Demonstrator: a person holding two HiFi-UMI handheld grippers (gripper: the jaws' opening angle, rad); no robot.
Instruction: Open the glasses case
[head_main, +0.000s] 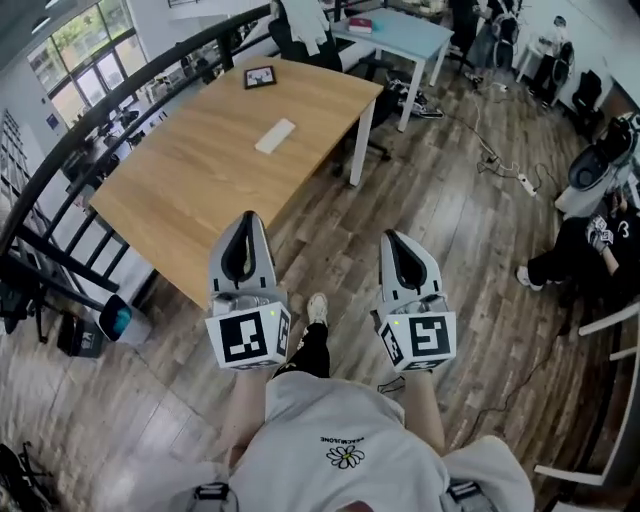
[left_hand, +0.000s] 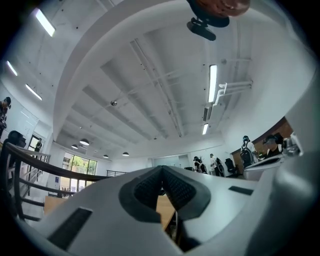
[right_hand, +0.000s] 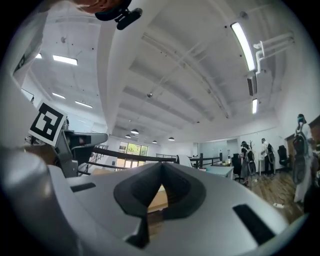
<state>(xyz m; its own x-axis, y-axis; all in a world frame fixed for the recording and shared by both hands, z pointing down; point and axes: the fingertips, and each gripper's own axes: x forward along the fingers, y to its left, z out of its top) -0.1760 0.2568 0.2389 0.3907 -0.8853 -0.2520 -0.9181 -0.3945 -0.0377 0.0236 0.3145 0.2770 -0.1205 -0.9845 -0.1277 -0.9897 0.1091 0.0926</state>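
In the head view a white oblong glasses case (head_main: 275, 135) lies shut on the wooden table (head_main: 200, 170), some way ahead of both grippers. My left gripper (head_main: 248, 218) hovers over the table's near corner, jaws shut with nothing between them. My right gripper (head_main: 392, 238) is held beside it over the wood floor, also shut and empty. The left gripper view shows my left gripper (left_hand: 161, 169) with its dark pads pressed together, the table edge just below. In the right gripper view my right gripper (right_hand: 161, 165) has its pads meeting too.
A framed marker card (head_main: 260, 76) lies at the table's far end. Behind it stands a light blue table (head_main: 400, 30). A black railing (head_main: 60, 150) runs along the left. A seated person (head_main: 575, 255) and floor cables with a power strip (head_main: 527, 184) are at right.
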